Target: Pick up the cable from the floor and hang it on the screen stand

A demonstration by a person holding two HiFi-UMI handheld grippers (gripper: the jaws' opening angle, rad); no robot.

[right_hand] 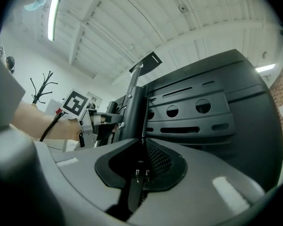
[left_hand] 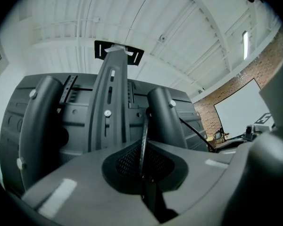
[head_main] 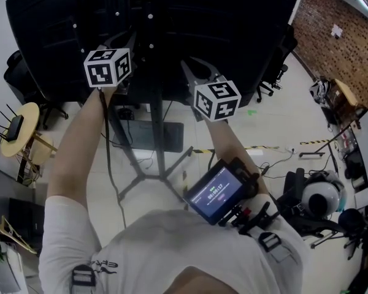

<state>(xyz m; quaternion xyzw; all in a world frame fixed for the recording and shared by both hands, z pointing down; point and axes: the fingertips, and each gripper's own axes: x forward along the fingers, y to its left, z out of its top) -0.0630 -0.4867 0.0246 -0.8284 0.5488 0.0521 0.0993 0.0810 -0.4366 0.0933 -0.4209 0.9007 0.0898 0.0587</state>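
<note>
A thin black cable (left_hand: pixel 143 135) runs up out of my left gripper (left_hand: pixel 142 144), whose jaws are shut on it. In the head view this cable (head_main: pixel 104 133) hangs down past the forearm toward the floor. My left gripper (head_main: pixel 132 41) and right gripper (head_main: pixel 193 72) are both raised against the black back of the screen (head_main: pixel 172 17), either side of the stand's post (head_main: pixel 157 121). My right gripper (right_hand: pixel 142 142) is shut on a dark piece of the cable (right_hand: pixel 142 126), with two small metal pins showing between the pads. The left gripper (right_hand: pixel 92 121) appears beyond the mount column (right_hand: pixel 134 107).
The stand's legs (head_main: pixel 141 176) spread over the floor, with a black box (head_main: pixel 153 135) on the base. A round wooden table (head_main: pixel 18 127) stands at left and office chairs (head_main: pixel 273 78) at right. Striped tape (head_main: pixel 257 147) crosses the floor. Gear lies at lower right (head_main: pixel 322 198).
</note>
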